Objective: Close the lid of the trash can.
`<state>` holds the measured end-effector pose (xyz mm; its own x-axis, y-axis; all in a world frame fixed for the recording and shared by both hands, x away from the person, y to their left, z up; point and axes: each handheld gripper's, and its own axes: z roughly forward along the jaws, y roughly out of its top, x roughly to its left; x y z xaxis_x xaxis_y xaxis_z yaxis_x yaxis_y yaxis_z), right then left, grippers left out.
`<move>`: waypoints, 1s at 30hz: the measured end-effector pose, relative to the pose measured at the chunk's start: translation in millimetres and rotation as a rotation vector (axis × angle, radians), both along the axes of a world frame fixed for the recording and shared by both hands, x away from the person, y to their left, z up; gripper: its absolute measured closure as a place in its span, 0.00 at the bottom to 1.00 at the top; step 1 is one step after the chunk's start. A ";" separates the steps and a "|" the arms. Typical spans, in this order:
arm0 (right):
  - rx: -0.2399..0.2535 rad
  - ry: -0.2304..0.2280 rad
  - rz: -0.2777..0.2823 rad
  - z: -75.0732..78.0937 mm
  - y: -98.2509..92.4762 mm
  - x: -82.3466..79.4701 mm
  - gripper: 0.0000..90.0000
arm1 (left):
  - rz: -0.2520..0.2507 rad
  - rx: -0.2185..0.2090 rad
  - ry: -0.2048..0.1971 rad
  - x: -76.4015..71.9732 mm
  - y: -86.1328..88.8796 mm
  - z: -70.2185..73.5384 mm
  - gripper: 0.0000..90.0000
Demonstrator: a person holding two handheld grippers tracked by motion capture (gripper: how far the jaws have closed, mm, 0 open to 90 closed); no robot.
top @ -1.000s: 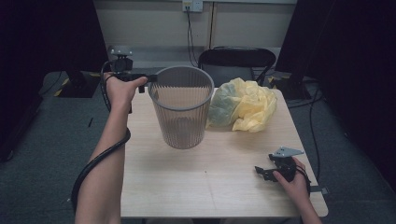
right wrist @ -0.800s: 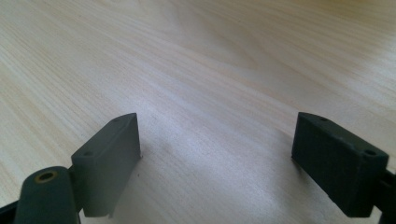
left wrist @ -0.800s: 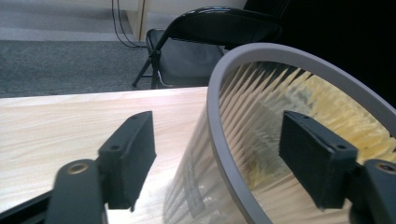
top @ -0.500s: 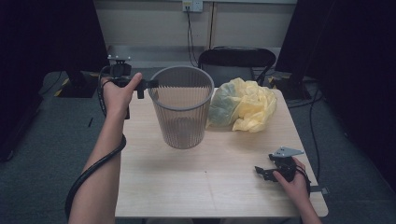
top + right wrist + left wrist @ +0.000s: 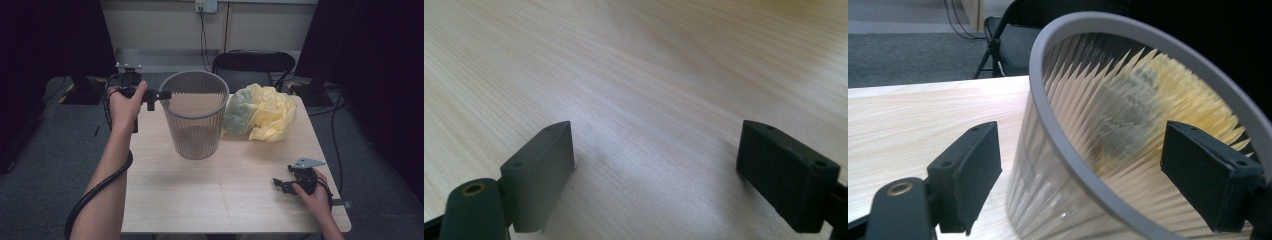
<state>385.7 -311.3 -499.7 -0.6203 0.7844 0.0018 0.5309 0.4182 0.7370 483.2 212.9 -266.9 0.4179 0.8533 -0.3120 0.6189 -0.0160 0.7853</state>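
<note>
Left claw released at bin rim

Left claw has just been opening; the grey bin's rim sits between its jaws, unpressed. Bin upright on surface, beside yellow bag. Right claw released, resting near surface's right edge

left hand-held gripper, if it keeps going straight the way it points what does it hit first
Probably the rim of the grey ribbed plastic wastebasket. The left hand-held gripper has just been opening its jaws, which stand either side of that rim without pressing it. Exact depth is unclear.
</note>
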 end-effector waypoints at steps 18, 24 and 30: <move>0.000 0.000 0.000 0.0 -0.1 0.0 0.16 | -0.046 -0.010 -0.026 -17.0 -0.3 -4.7 0.18; 0.001 0.001 -0.001 0.0 -0.1 0.0 0.16 | -0.047 -0.023 -0.033 -28.2 5.7 -9.3 0.18; 0.001 0.000 0.000 -0.1 -0.1 0.0 0.16 | -0.056 -0.036 -0.032 -35.0 10.8 -14.0 0.18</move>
<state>385.7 -311.4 -499.8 -0.6202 0.7844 0.0025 0.5312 0.4177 0.7372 448.3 223.6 -280.9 0.4747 0.8168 -0.3279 0.5923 -0.0208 0.8055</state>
